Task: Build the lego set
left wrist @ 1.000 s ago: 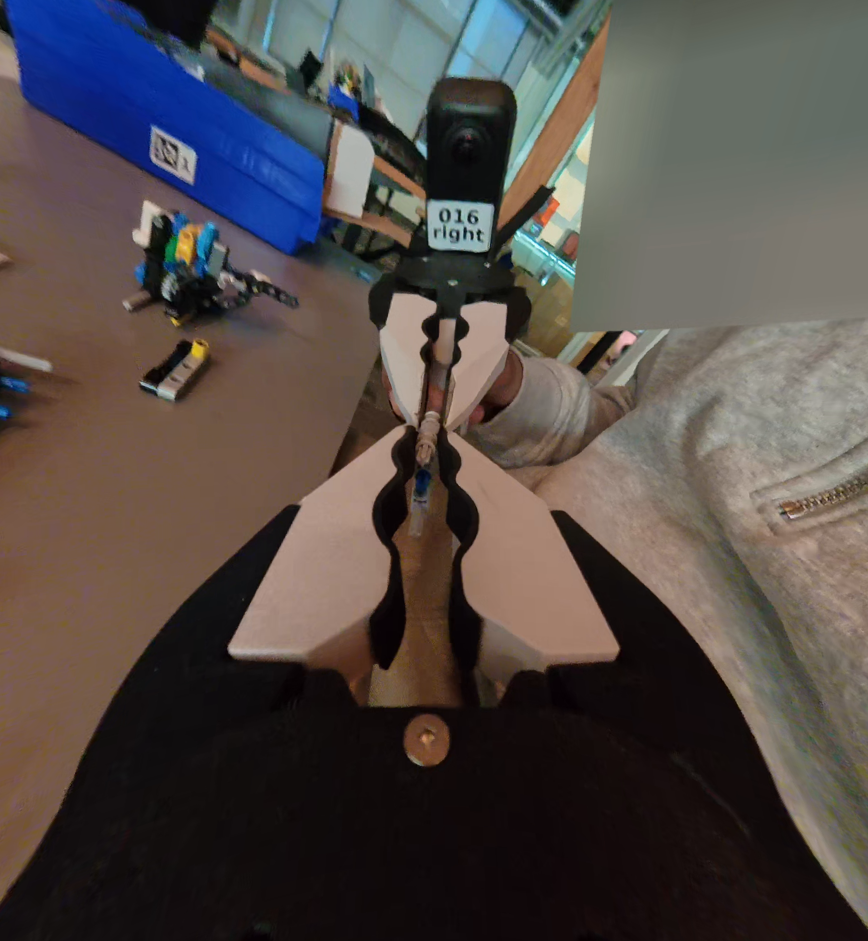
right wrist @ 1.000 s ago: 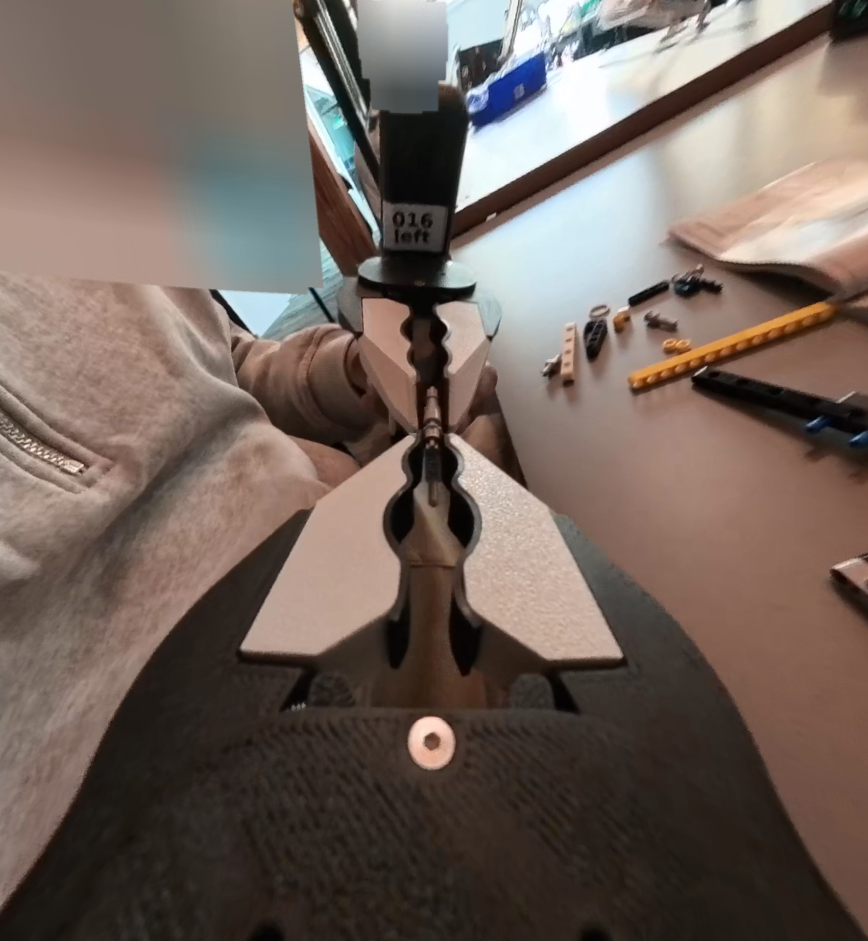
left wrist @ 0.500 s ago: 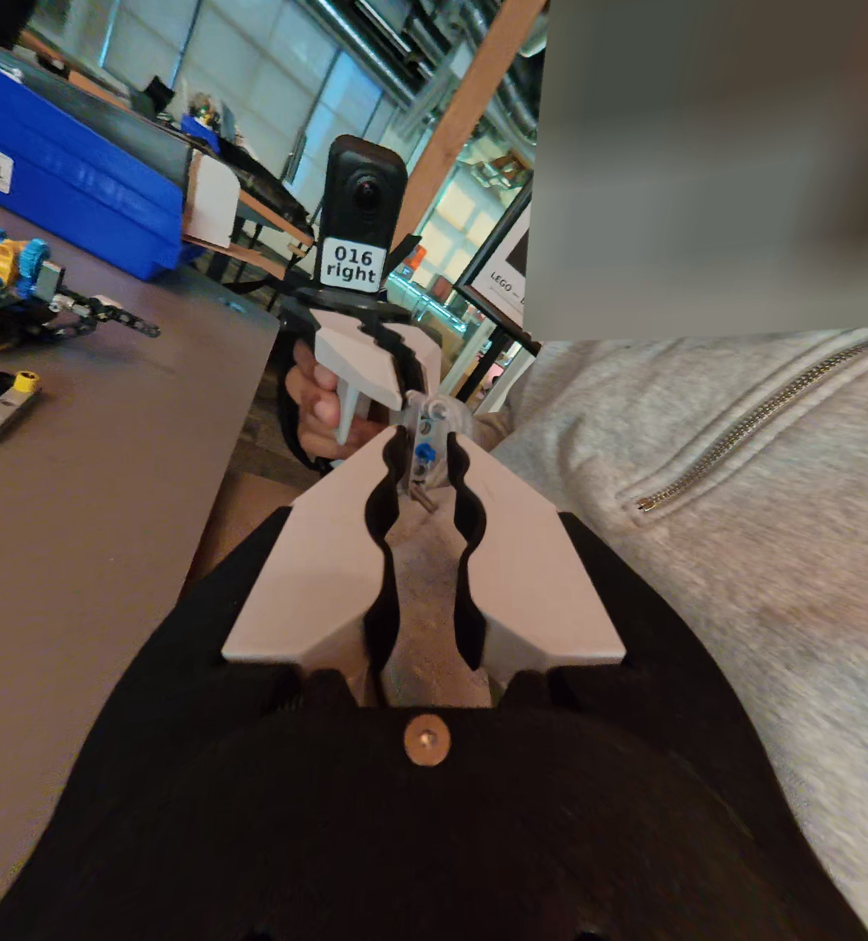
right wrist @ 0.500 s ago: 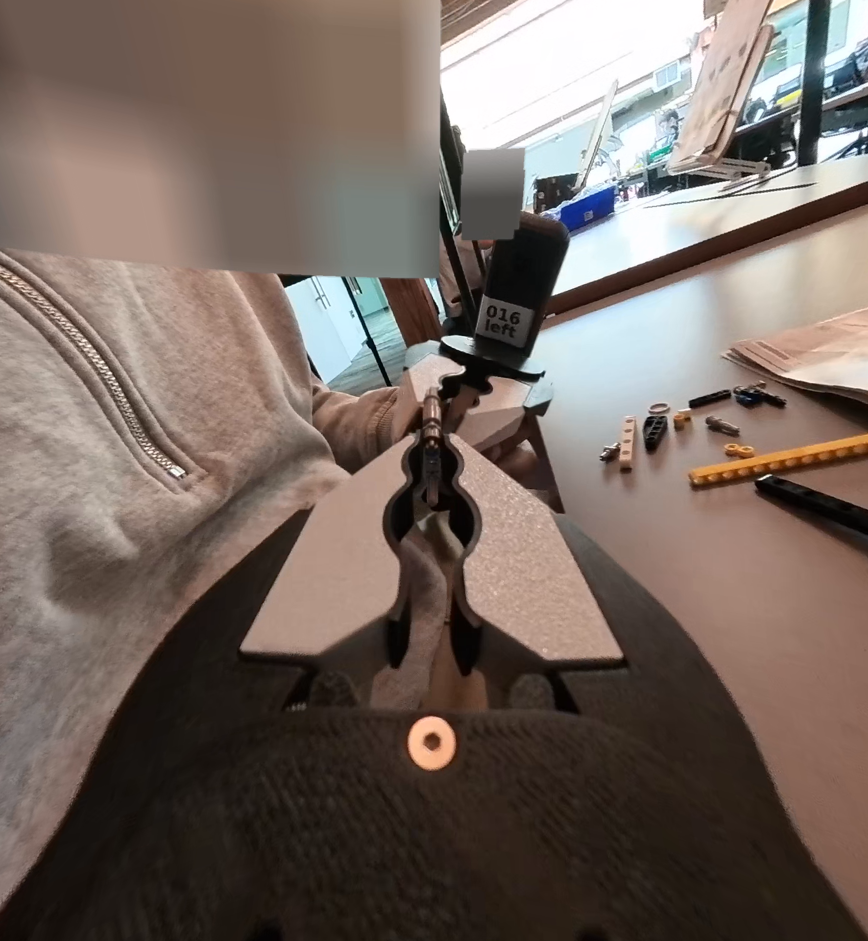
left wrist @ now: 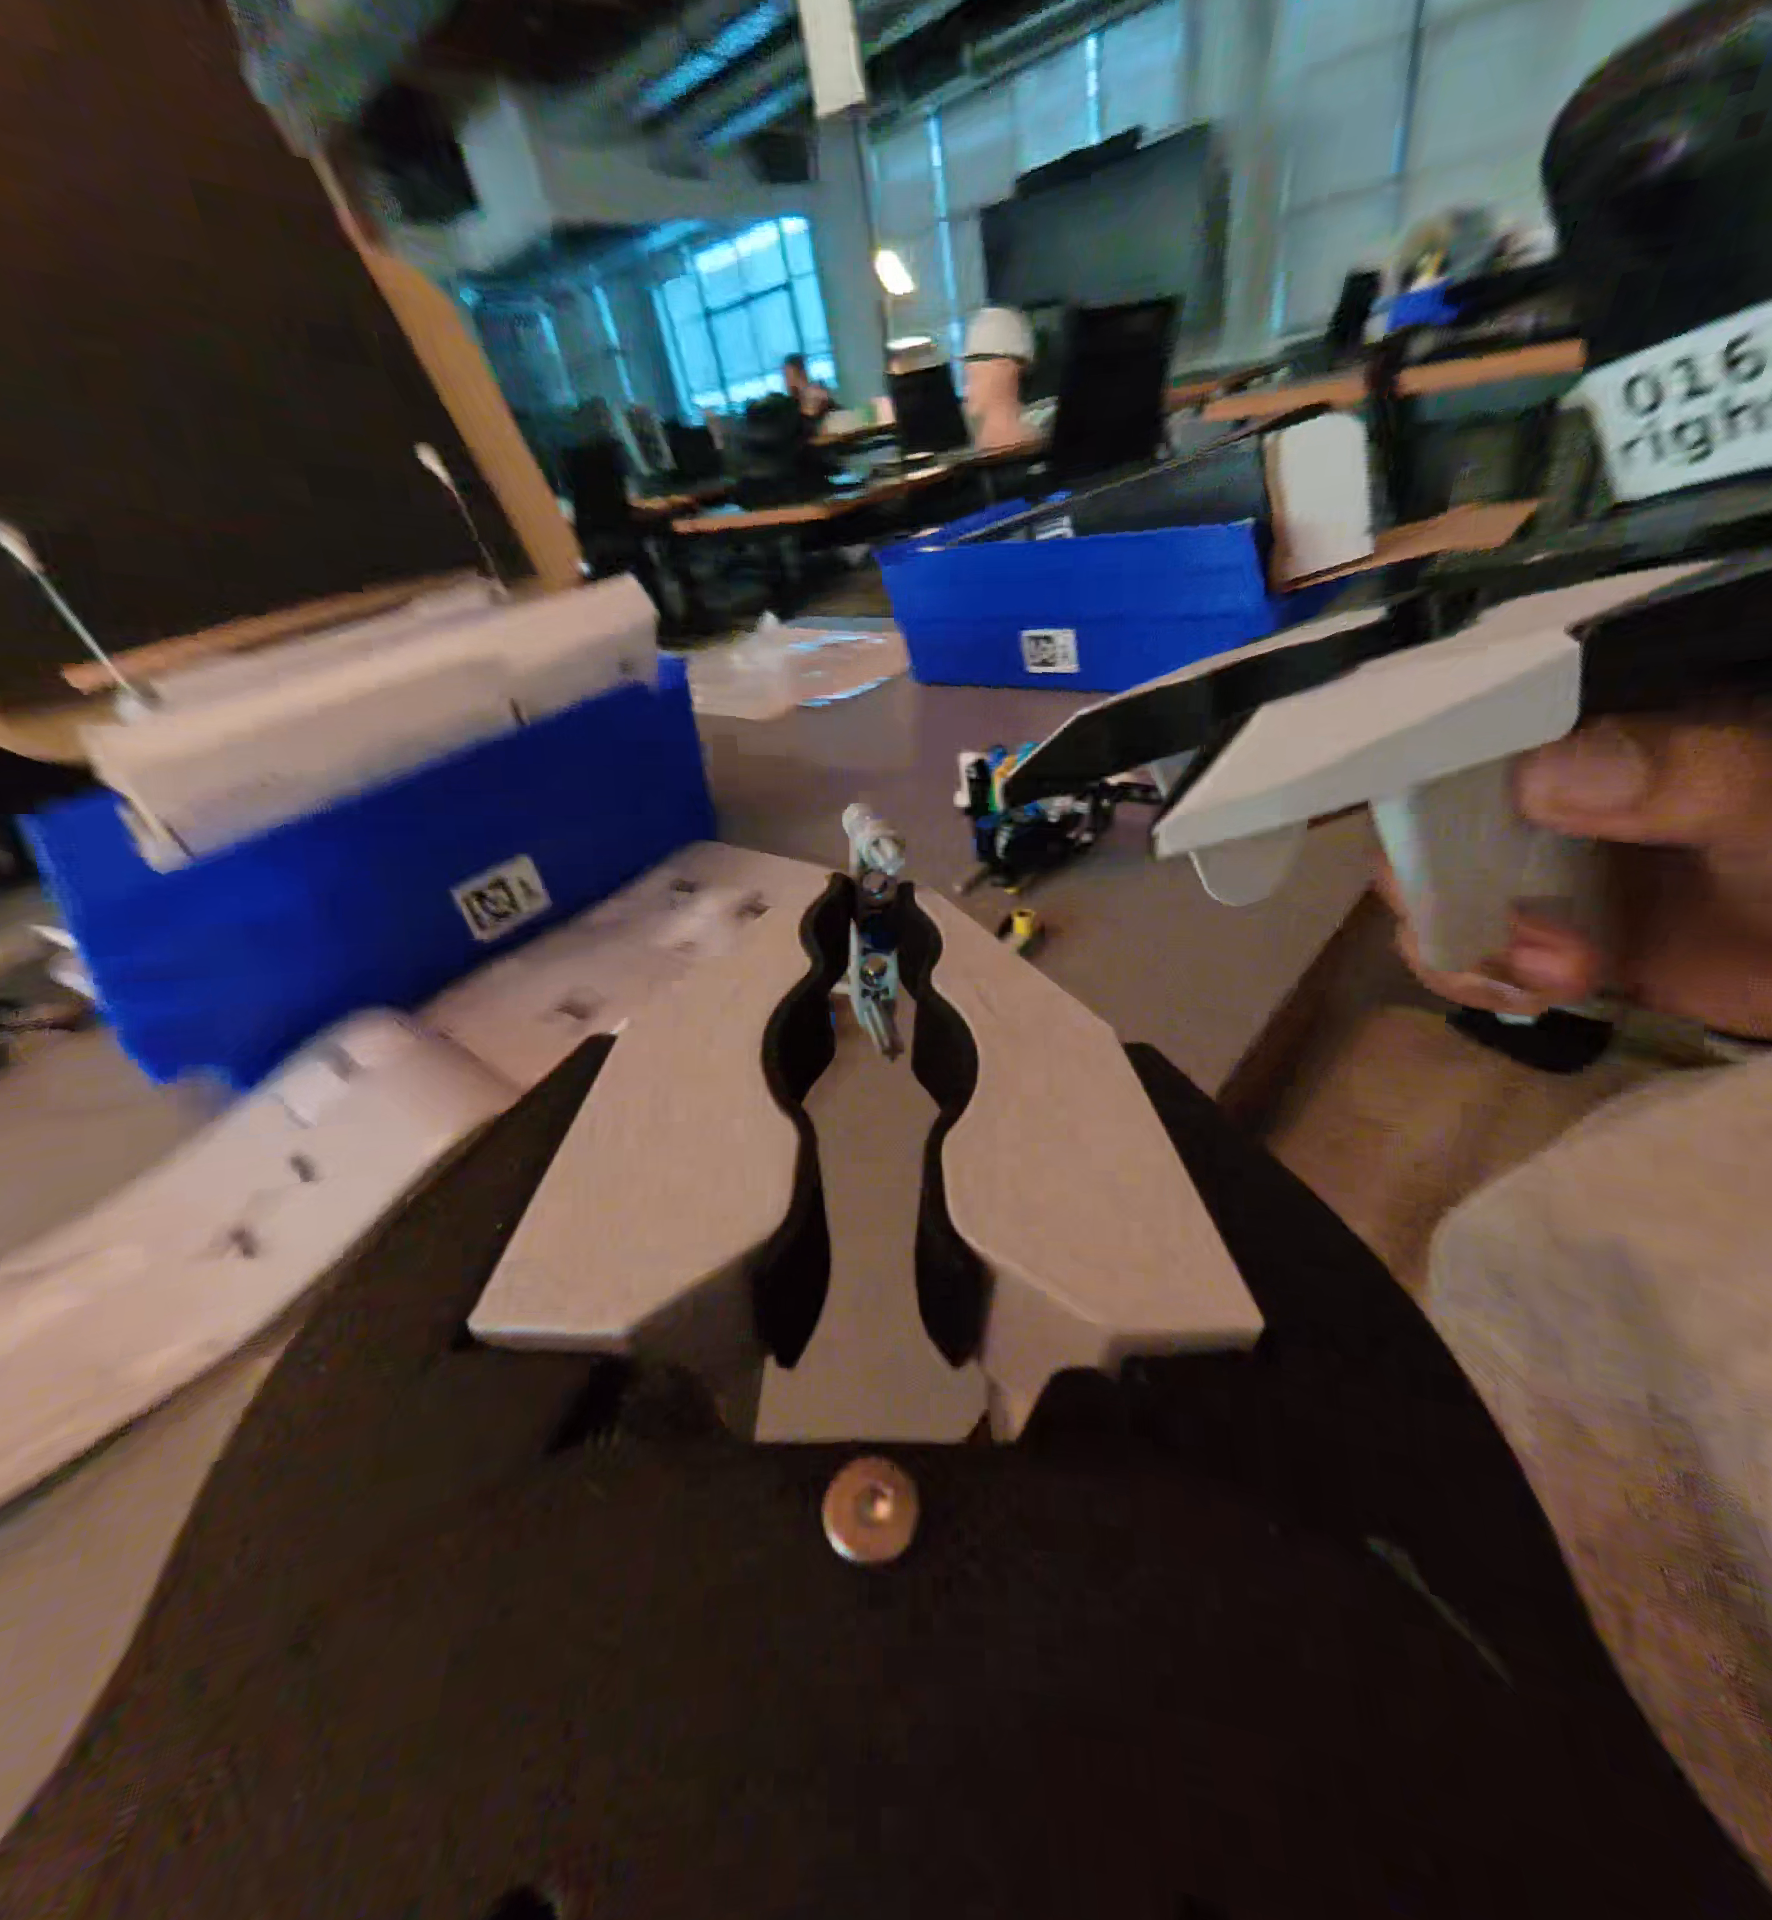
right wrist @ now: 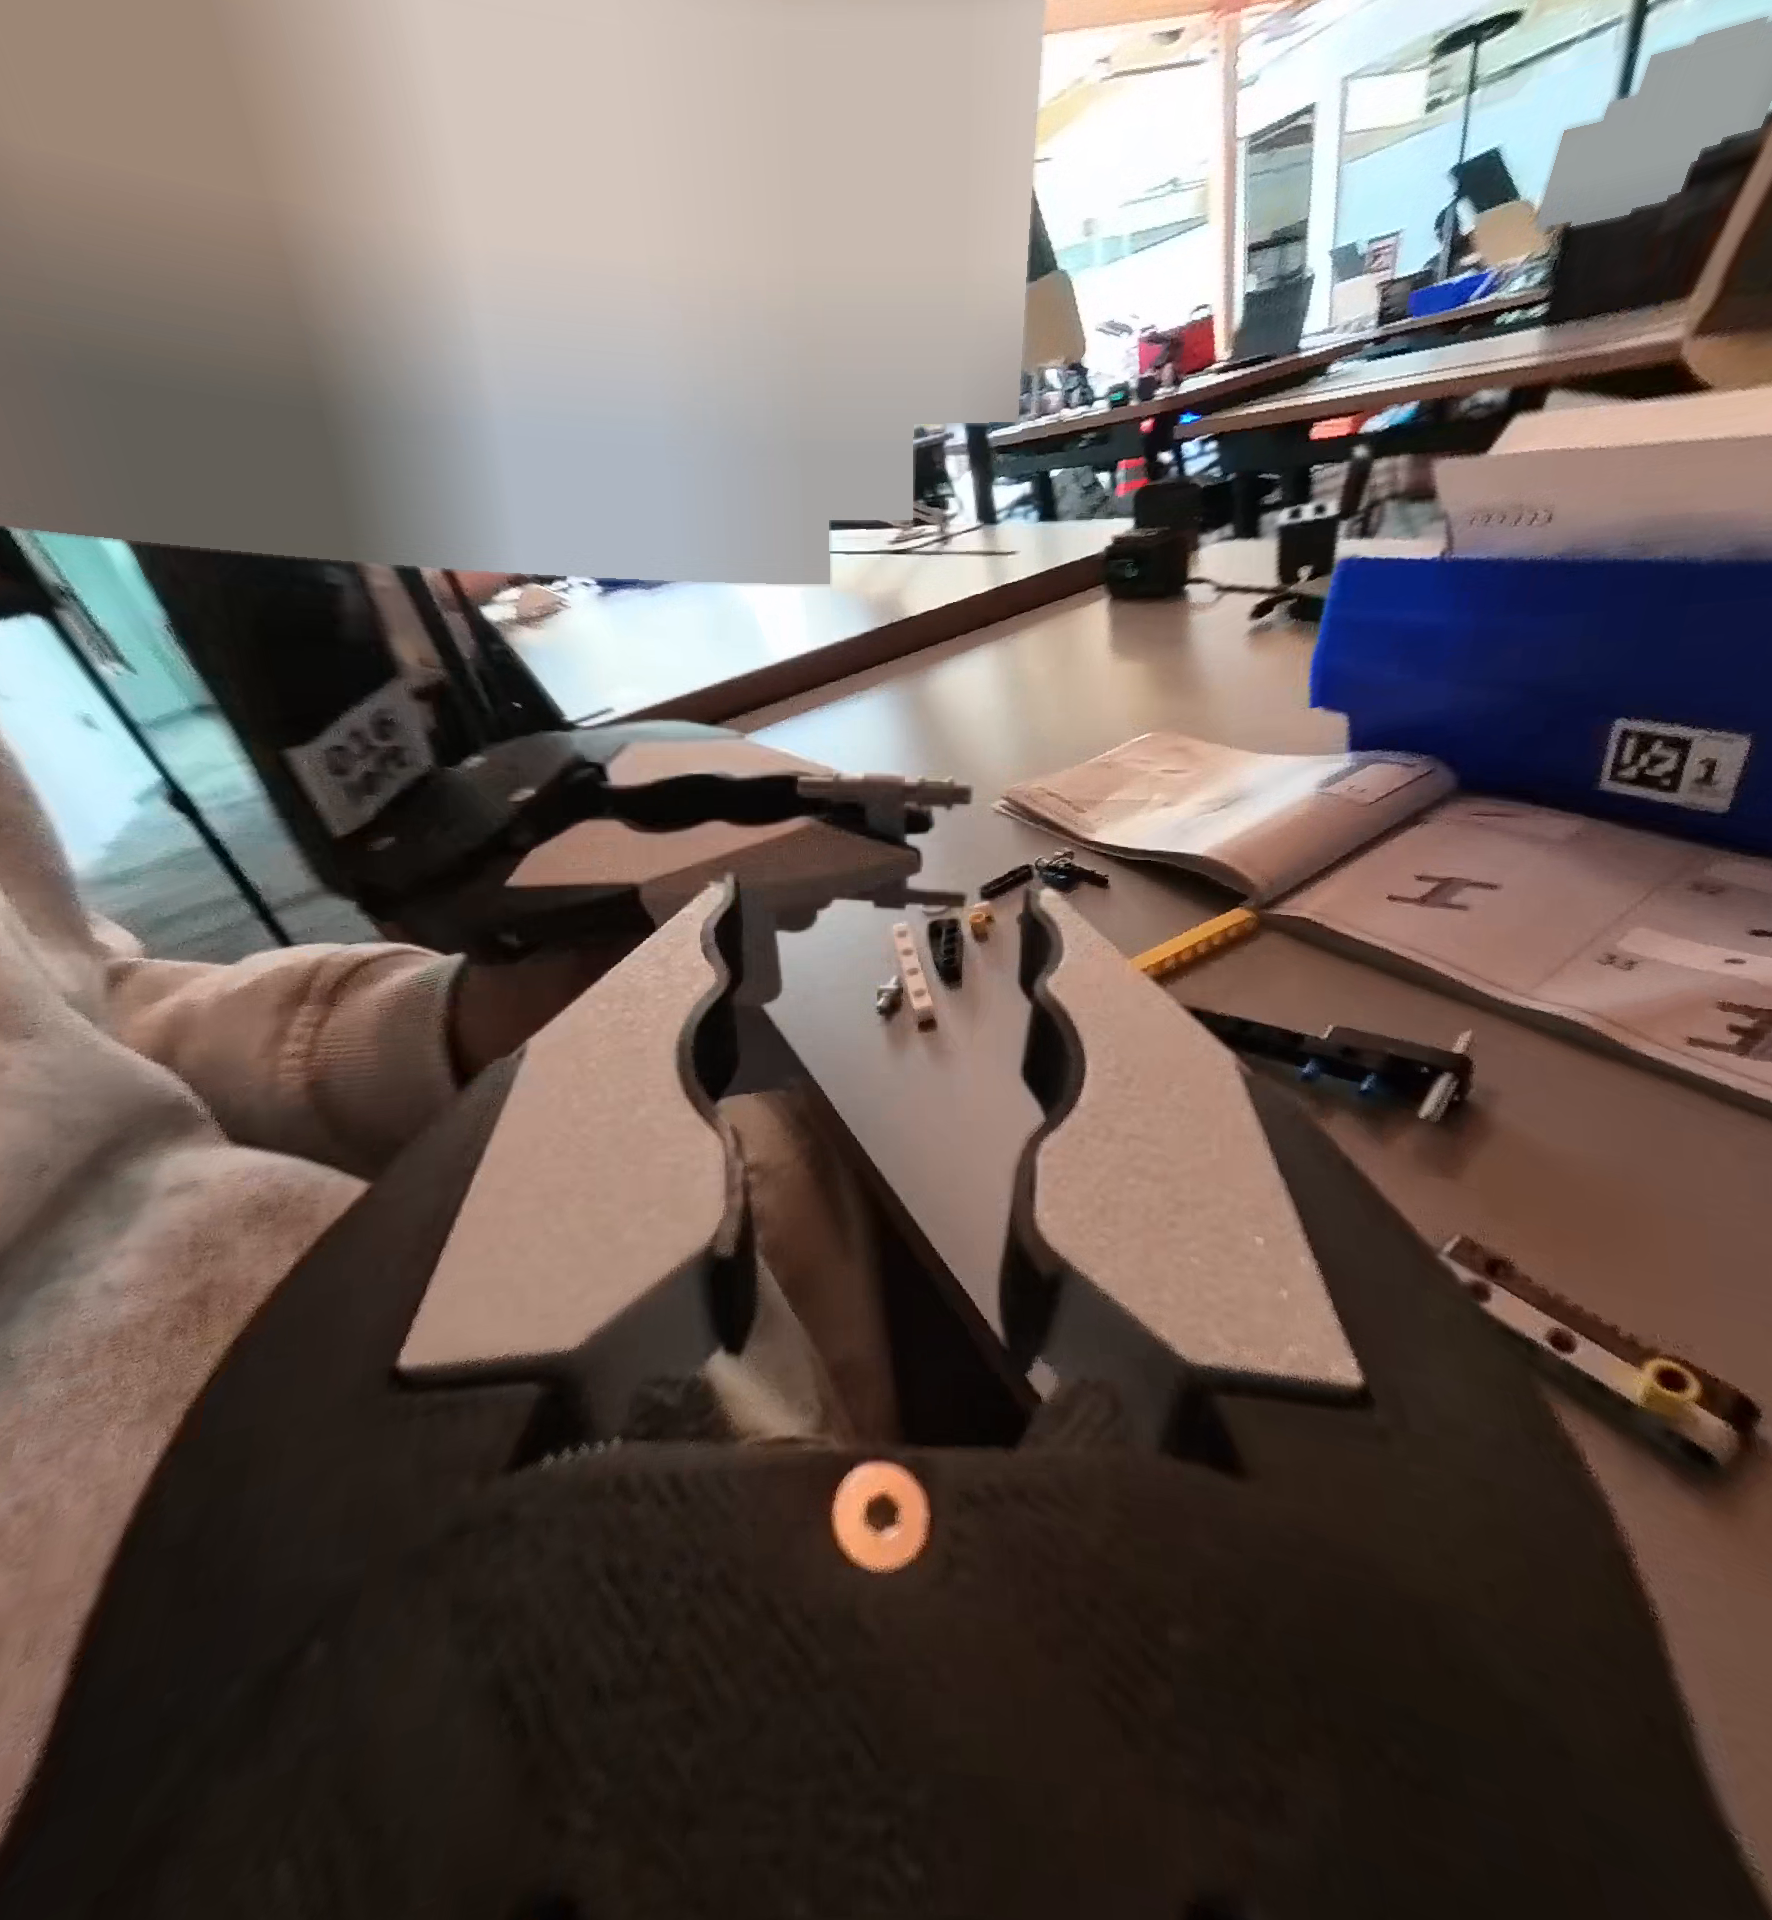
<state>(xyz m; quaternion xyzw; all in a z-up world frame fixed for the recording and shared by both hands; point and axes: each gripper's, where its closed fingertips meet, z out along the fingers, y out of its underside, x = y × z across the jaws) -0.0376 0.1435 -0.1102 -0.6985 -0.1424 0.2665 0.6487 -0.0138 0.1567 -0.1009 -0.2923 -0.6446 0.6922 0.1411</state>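
Observation:
My left gripper [left wrist: 874, 896] is shut on a small grey lego piece with a blue pin [left wrist: 877, 940], held above the table. It also shows in the right wrist view [right wrist: 866, 812], at the left, with the grey piece [right wrist: 892, 792] sticking out of its tips. My right gripper [right wrist: 877, 914] is open and empty, over the table's near edge. Beyond it lie a tan beam [right wrist: 913, 966], a black piece [right wrist: 949, 951], a yellow beam [right wrist: 1199, 940] and a black beam with blue pins [right wrist: 1329, 1055]. A partly built model [left wrist: 1033, 816] stands farther off.
Blue bins [left wrist: 394, 894] [left wrist: 1090, 613] [right wrist: 1588, 665] stand on the brown table [right wrist: 1069, 727]. Open instruction booklets [right wrist: 1225, 800] [left wrist: 549, 997] lie by them. A grey beam with a yellow piece [right wrist: 1599, 1351] lies at the right. A grey sleeve [right wrist: 82, 1039] is at the left. The grippers are tip to tip, or close to it.
My right gripper has opened and let go of the grey piece. Both grippers have swung from facing each other toward the table. The left one keeps the piece.

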